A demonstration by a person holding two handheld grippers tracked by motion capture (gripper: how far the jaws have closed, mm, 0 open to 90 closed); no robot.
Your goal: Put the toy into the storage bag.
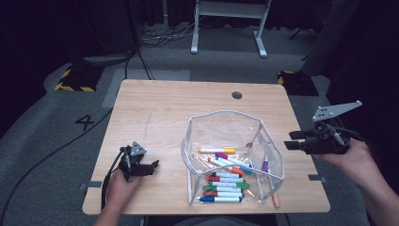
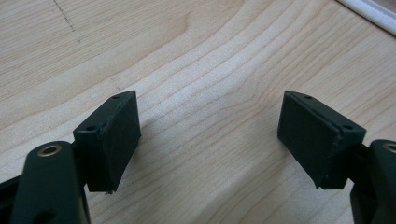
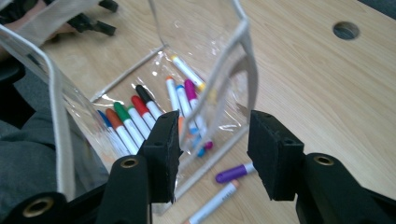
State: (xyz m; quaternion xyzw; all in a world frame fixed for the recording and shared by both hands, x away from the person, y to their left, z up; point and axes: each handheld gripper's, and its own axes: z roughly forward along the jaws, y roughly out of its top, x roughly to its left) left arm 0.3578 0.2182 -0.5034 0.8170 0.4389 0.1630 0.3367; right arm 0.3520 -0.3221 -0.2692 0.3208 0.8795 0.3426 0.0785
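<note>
Taking the clear pouch point(image 1: 233, 155) as the landmark, the orange marker point(image 1: 275, 199) lies nearest the person, just outside the pouch's right near corner by the table's point(image 1: 155, 108) front edge, its long axis running front to back. Inside the pouch a row of markers point(image 1: 226, 186) lies side by side, long axes left to right, with a few more slanting behind them. A purple marker point(image 3: 236, 172) rests outside against the pouch's right wall. The left gripper point(image 1: 141, 167) sits on bare wood left of the pouch, well apart from it, jaws spread with nothing between. The right gripper point(image 1: 295, 140) hovers off the table's right edge, right of the pouch, jaws apart and empty. Beyond the pouch the wood lies bare up to a round hole point(image 1: 237, 95) near the far edge.
</note>
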